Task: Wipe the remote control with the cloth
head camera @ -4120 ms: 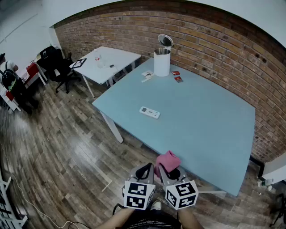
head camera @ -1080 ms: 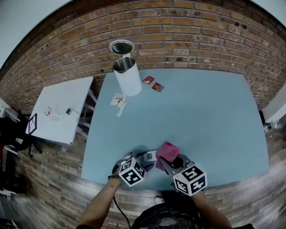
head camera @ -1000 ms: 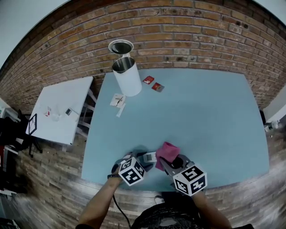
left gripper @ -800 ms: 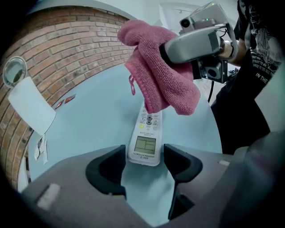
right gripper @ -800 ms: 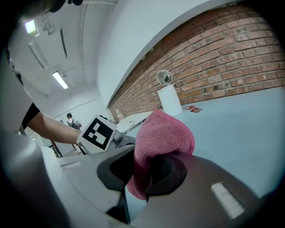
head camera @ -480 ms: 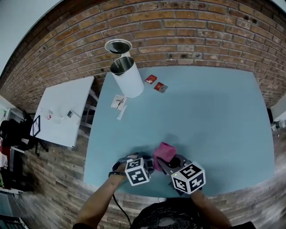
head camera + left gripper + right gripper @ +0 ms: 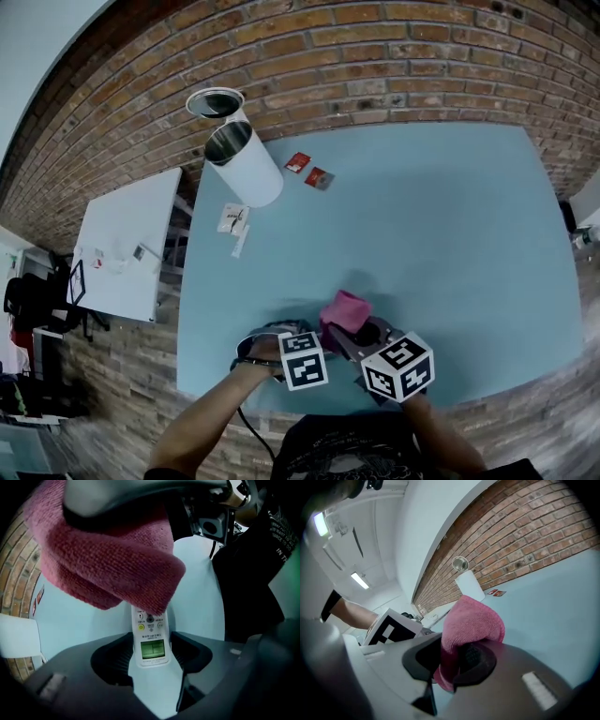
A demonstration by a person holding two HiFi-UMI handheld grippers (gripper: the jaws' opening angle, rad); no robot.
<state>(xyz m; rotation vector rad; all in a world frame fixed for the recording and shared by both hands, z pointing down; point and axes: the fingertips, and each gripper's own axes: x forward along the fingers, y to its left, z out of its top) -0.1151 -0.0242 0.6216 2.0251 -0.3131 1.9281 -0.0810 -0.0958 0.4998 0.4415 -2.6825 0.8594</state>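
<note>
Clamping side, left: the left gripper has its jaws closed on the display end of the slim white plastic remote control, near the front edge of the pale blue table.
Long axis: the remote control runs straight out from the left jaws, with the button end farthest away.
Contact: the fluffy pink terry cloth lies over the button end and touches it; the green display is bare.
Wiping side, right: the right gripper, just beside the left one, pinches a fold of the cloth, and the bunch sticks out past its tips.
Coming move, likely: the right gripper draws the cloth along that axis toward the display while the left one holds firm.
Container: the white cylindrical bin, its round lid tipped open, stands well apart at the far left corner; its inside is dark and its contents cannot be made out.
</note>
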